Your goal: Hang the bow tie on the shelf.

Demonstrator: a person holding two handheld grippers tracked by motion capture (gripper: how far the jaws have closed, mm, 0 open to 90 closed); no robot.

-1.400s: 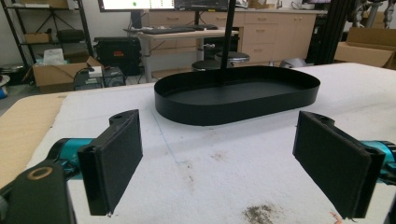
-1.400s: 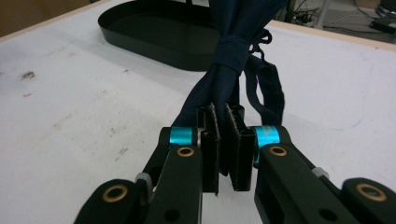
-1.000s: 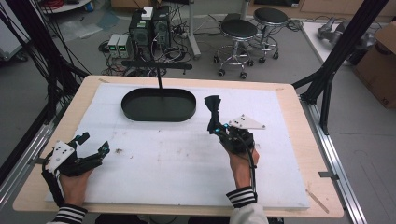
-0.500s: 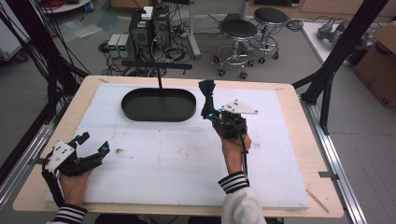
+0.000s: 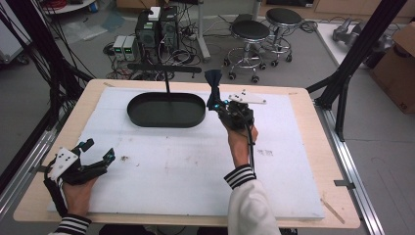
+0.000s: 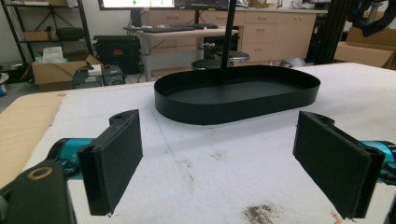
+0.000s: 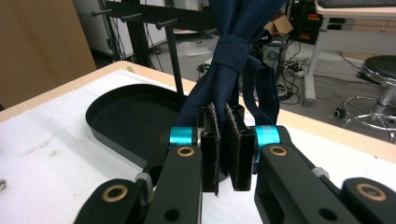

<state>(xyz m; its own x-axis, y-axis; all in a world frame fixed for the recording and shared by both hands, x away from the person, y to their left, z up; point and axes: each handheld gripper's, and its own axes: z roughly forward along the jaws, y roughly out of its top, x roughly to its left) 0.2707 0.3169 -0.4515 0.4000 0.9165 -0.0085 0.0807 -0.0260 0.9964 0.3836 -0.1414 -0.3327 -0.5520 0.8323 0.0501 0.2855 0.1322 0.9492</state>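
Here, a dark navy knotted cloth, possibly a tie or scarf, is pinched between the jaws of the right gripper, which are closed tight on its lower part; the knot and loose ends stand up beyond the jaw tips. In the high view the cloth is held above the tabletop, just to the right of a black oval tray.

The grip catches only part of the bunched fabric, so a fold could slide out if the hand tilts or swings. The loose ends might also snag the black stand rising behind the tray, ahead and left of the jaws.

The left gripper rests low near the tabletop's corner, jaws wide and empty, the tray well ahead of them.
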